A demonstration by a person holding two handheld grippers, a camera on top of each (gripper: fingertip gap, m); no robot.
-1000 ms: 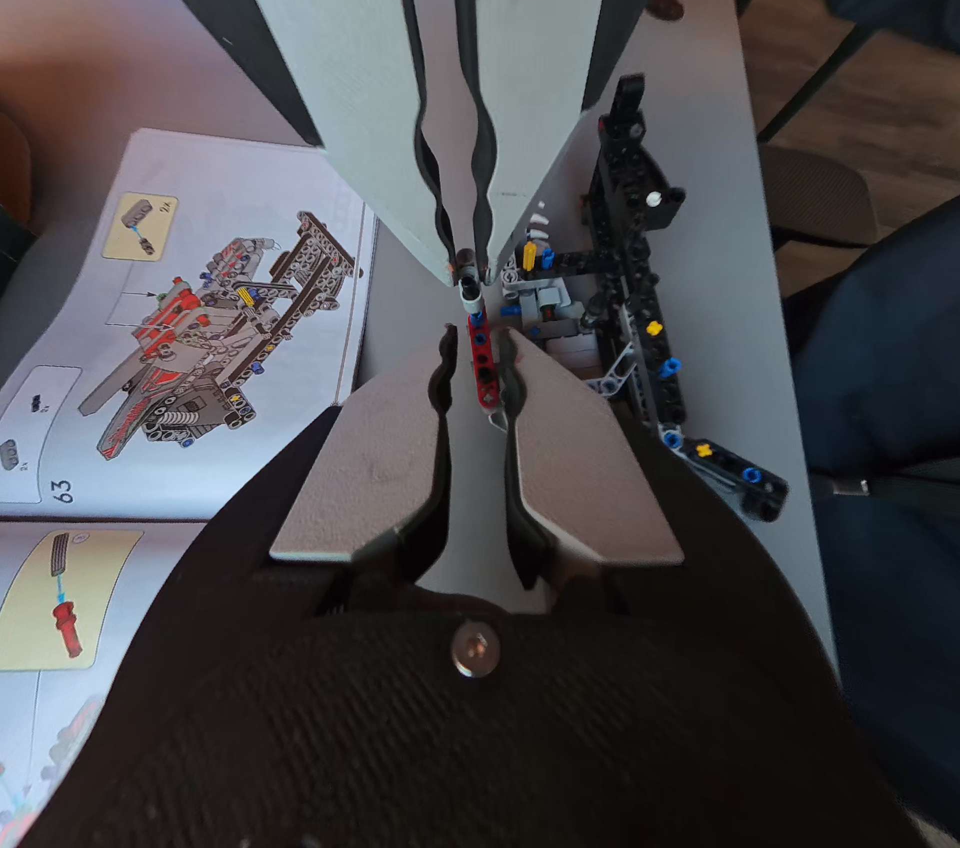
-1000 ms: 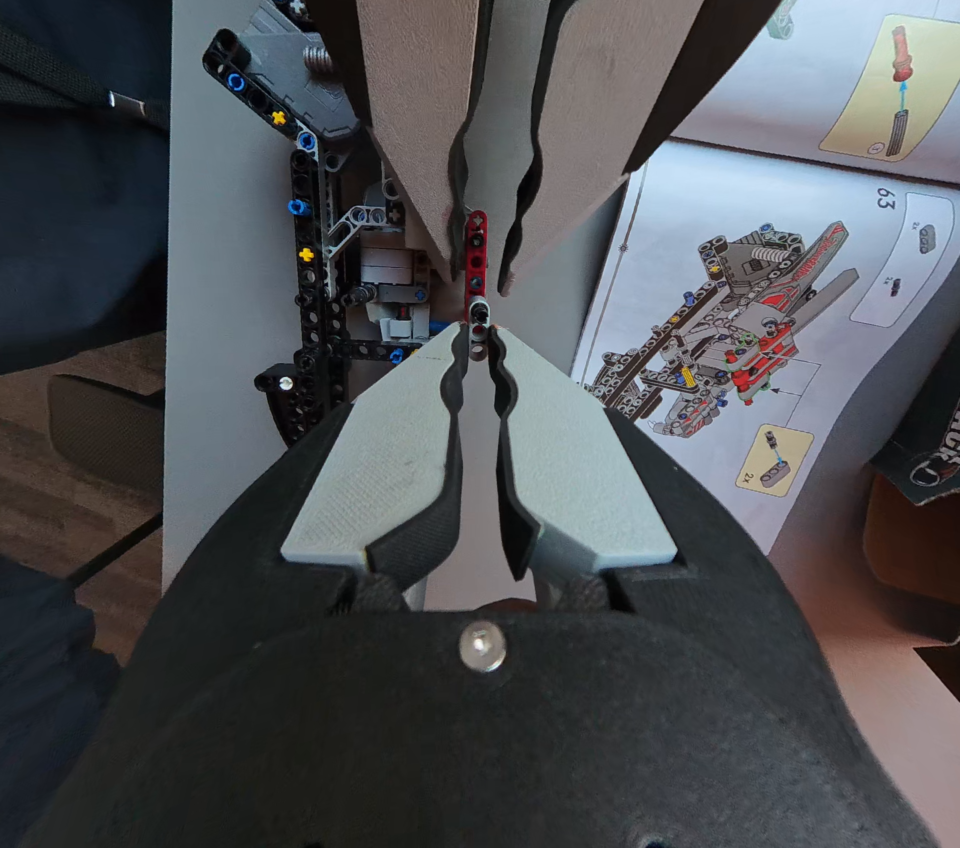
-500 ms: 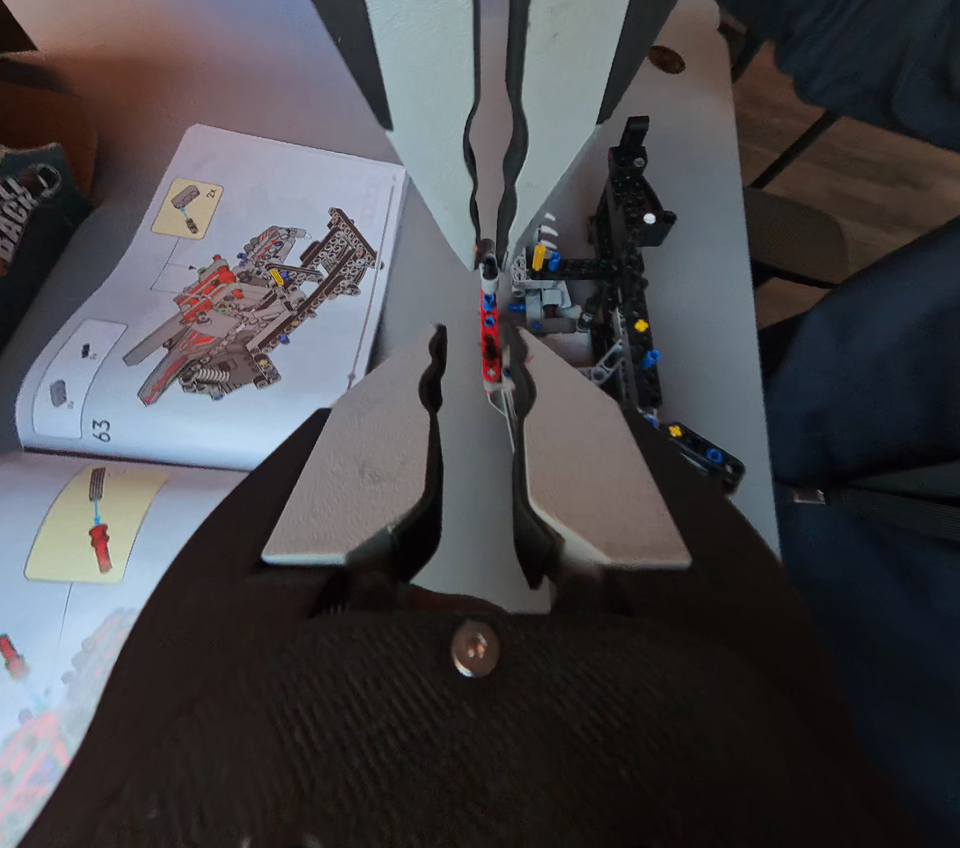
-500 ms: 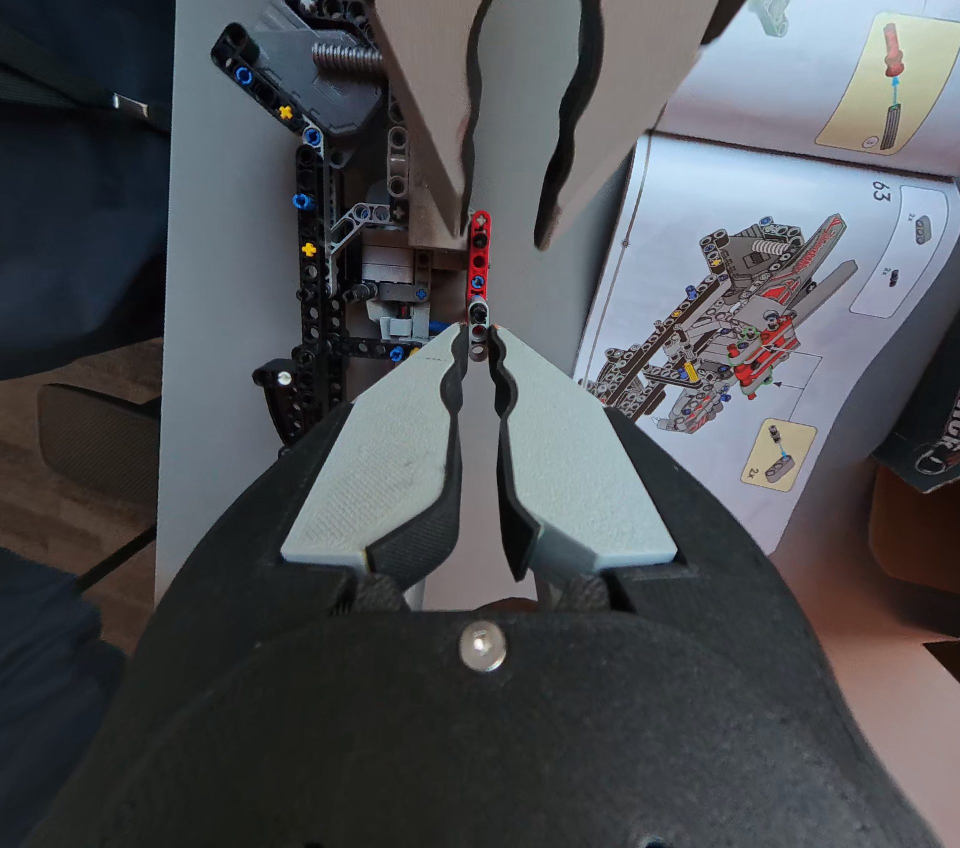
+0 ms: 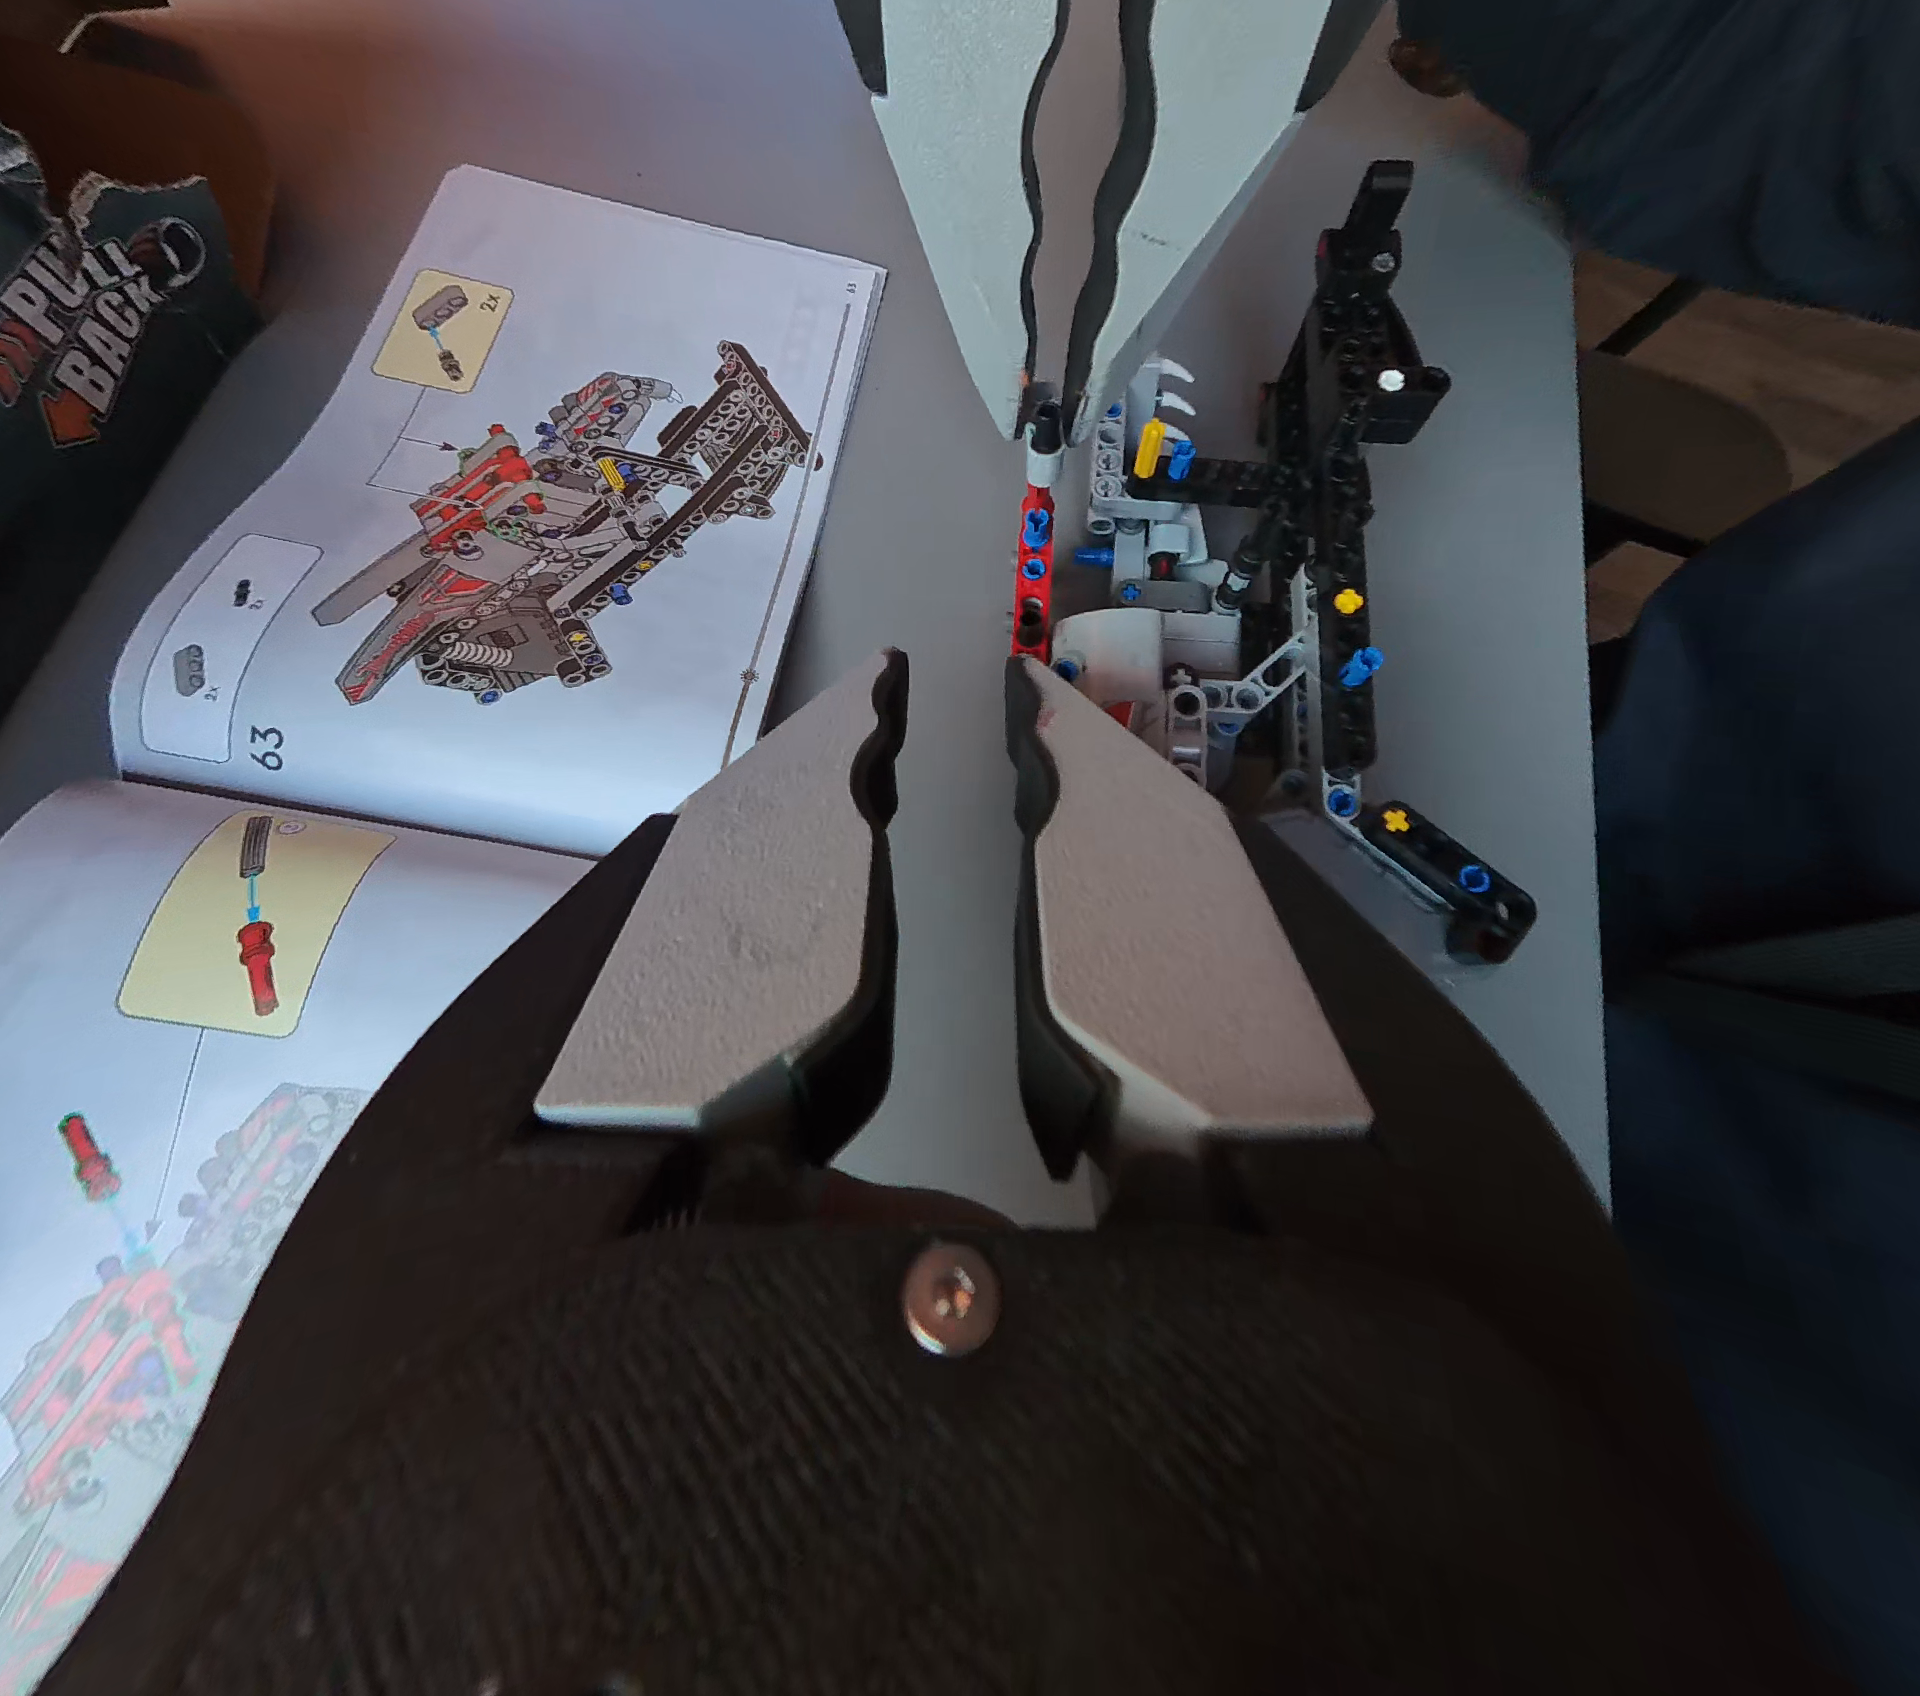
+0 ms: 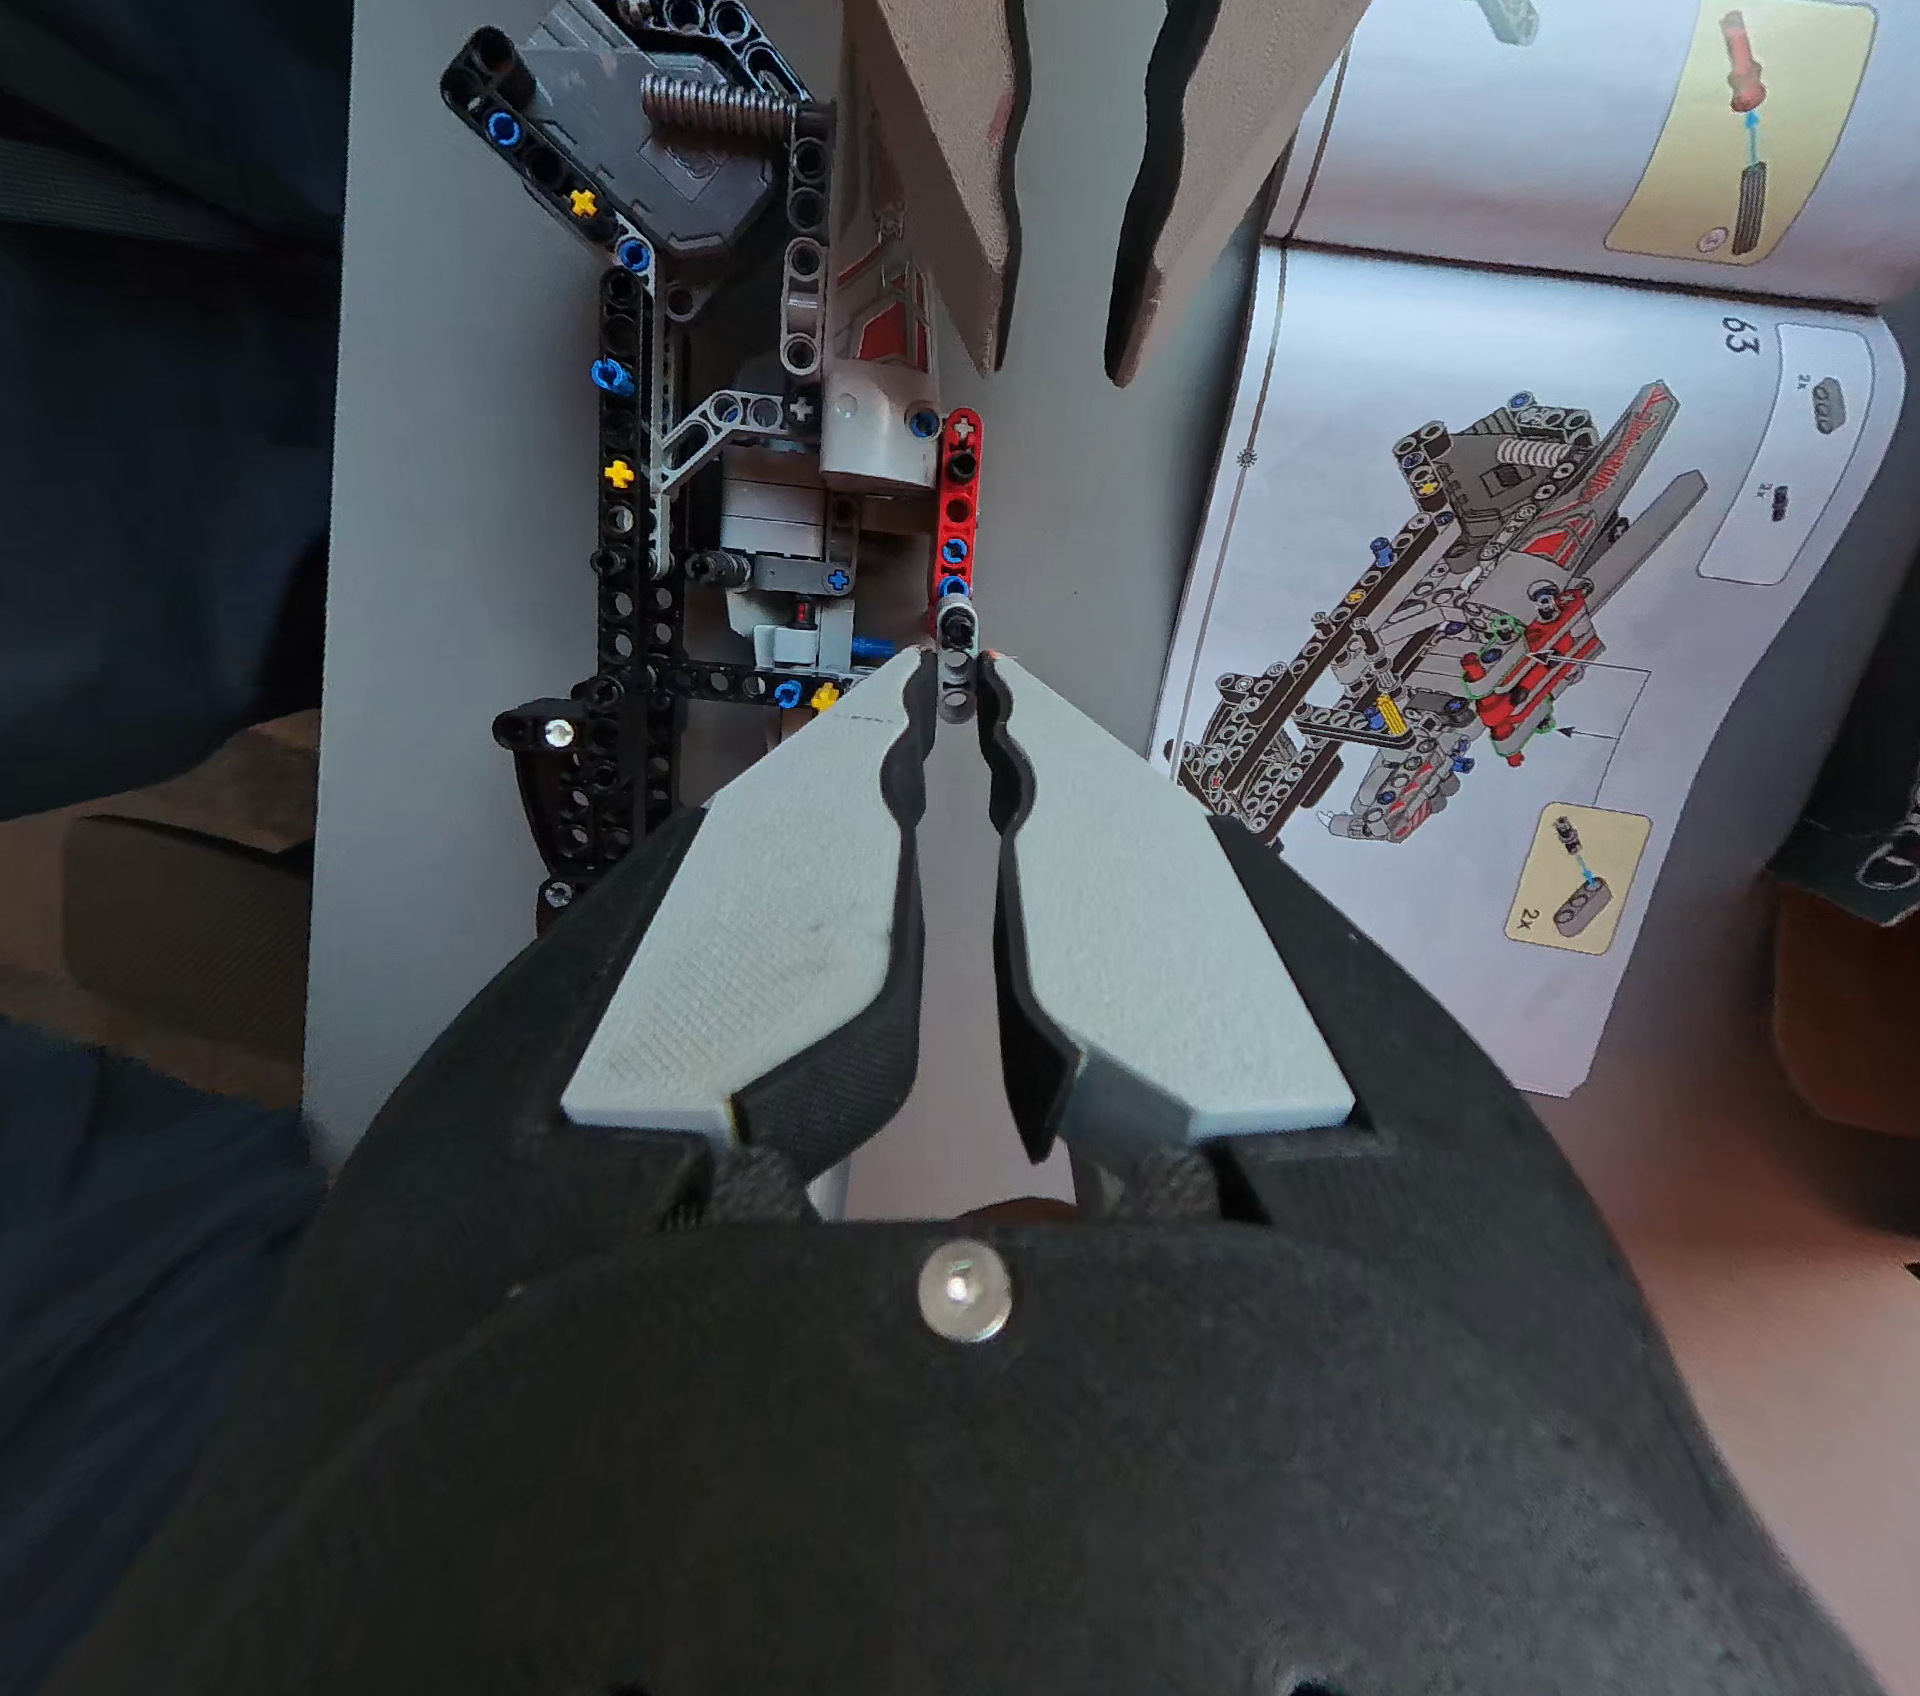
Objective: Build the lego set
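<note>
grey table point(image 5: 623, 36) under both tools. left wrist view: my left gripper point(image 5: 956, 680) is spread, empty, red beam point(image 5: 1034, 566) just ahead, manual point(image 5: 499, 503) to its left. right wrist view: my right gripper point(image 6: 951, 659) pinches a small grey connector point(image 6: 956, 670) at the red beam's end, beside the lego chassis point(image 6: 665, 441).

instruction booklet point(image 5: 343, 815) cut off at left edge, lower page blurred

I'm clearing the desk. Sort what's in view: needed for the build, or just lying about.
Needed:
red beam
grey connector in right claw
left claw, open
lego chassis
instruction booklet

Lying about:
torn box
</note>
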